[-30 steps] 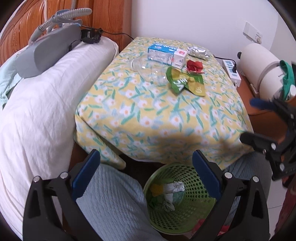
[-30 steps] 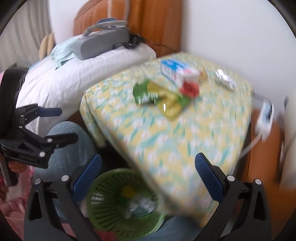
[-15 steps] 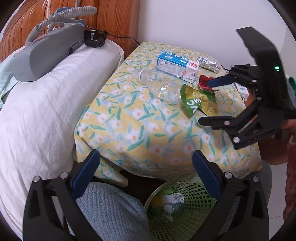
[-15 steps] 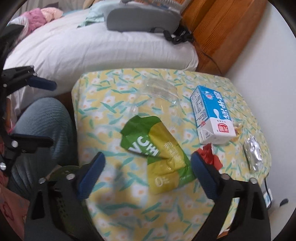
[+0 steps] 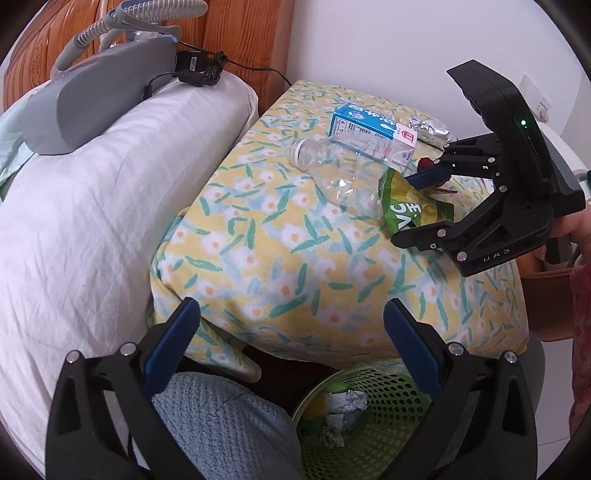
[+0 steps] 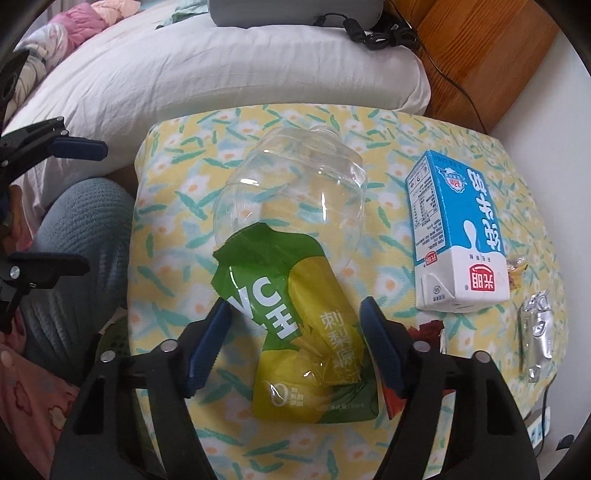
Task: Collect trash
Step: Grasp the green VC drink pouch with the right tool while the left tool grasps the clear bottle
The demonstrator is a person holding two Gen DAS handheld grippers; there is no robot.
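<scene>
Trash lies on a floral-clothed table (image 5: pixel 295 266): a green-yellow drink pouch (image 6: pixel 306 325) (image 5: pixel 410 210), a clear crushed plastic bottle (image 6: pixel 295 192) (image 5: pixel 332 170), a blue-white milk carton (image 6: pixel 454 232) (image 5: pixel 369 133), a red wrapper (image 6: pixel 432 328) and a foil wrapper (image 6: pixel 537 332) (image 5: pixel 428 129). My right gripper (image 6: pixel 295 343) (image 5: pixel 413 206) is open, its fingers on either side of the pouch, just above it. My left gripper (image 5: pixel 291 347) is open and empty, below the table's near edge above a green waste basket (image 5: pixel 373 435) holding crumpled paper.
A white pillow (image 5: pixel 92 184) with a grey device (image 5: pixel 96 96) and cable lies left of the table against a wooden headboard (image 5: pixel 236 33). A blue-grey knee (image 5: pixel 221 424) is beside the basket. A power strip (image 6: pixel 539 421) sits past the table's far side.
My right gripper has moved in over the table and dropped low around the green pouch. My left gripper has edged closer to the table, so less of the basket shows.
</scene>
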